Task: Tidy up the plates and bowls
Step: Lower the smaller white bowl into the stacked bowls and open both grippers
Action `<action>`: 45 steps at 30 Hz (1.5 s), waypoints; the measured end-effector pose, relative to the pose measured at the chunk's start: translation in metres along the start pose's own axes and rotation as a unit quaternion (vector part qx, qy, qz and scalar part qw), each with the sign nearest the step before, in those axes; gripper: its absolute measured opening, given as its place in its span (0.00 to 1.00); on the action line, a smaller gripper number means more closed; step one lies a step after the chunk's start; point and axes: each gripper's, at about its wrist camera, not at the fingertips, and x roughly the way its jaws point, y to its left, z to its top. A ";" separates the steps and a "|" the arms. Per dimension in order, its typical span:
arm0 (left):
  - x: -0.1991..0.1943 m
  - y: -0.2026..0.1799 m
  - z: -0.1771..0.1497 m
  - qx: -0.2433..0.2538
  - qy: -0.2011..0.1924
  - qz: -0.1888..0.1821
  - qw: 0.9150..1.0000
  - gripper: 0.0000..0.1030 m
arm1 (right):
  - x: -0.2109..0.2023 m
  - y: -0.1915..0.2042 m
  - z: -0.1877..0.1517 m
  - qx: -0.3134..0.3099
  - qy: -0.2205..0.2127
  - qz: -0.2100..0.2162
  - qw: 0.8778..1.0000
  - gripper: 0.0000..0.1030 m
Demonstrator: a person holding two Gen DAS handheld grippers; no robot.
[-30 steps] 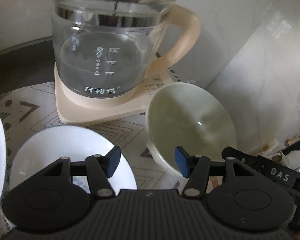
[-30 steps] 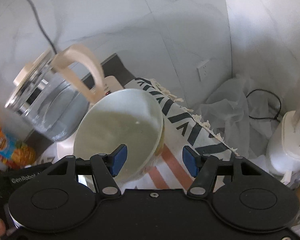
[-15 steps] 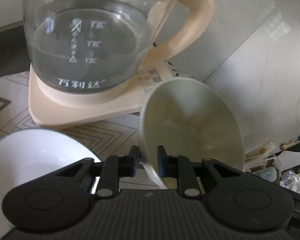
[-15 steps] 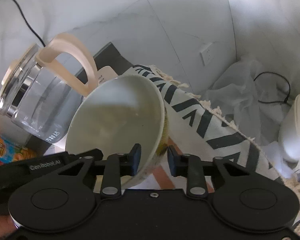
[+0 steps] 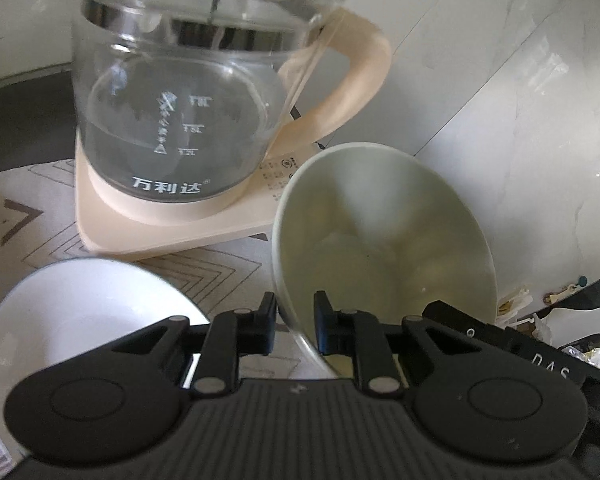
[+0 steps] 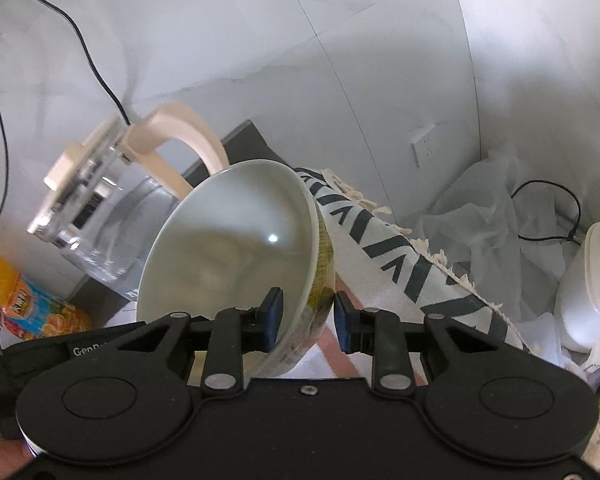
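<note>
In the left wrist view, the left gripper (image 5: 294, 324) was seen closed on the near rim of the green bowl (image 5: 384, 240), one finger set outside the wall and the other inside it. The bowl was held tilted, its opening turned toward the camera, and whether its foot touched the cloth (image 5: 28, 208) could not be told. Just to its left a white bowl (image 5: 84, 312) was seen resting on the patterned cloth, partly hidden by the gripper body. Behind both, a glass kettle (image 5: 180, 120) with a cream handle was seen standing on its cream base (image 5: 148, 232), the green bowl overlapping the base's right corner. A second black gripper body was visible at the lower right, behind the green bowl. In the right wrist view, the right gripper (image 6: 306, 322) was likewise seen clamped on the same bowl (image 6: 236, 248), the left finger pressed inside the wall and the right finger against the patterned outer side. The bowl was shown steeply tilted above the striped, fringed cloth (image 6: 400, 252). The kettle (image 6: 112, 216) was seen behind it at the left, blurred, with an orange drink bottle (image 6: 24, 304) below it. A white appliance (image 6: 592, 280) and crumpled white sheeting (image 6: 480, 216) were seen at the right, beyond the cloth's edge.
</note>
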 end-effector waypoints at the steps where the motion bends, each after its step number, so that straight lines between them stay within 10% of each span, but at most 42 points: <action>1: -0.006 -0.002 0.000 0.000 -0.001 0.000 1.000 0.17 | -0.005 0.002 0.001 0.000 -0.001 0.000 1.000 0.26; 31: -0.145 -0.010 -0.048 0.014 -0.033 0.029 0.999 0.19 | -0.116 0.071 -0.034 -0.081 -0.004 0.003 0.997 0.25; 45: -0.143 0.013 -0.102 0.001 -0.001 0.029 1.000 0.20 | -0.113 0.063 -0.085 -0.133 0.051 0.004 0.990 0.26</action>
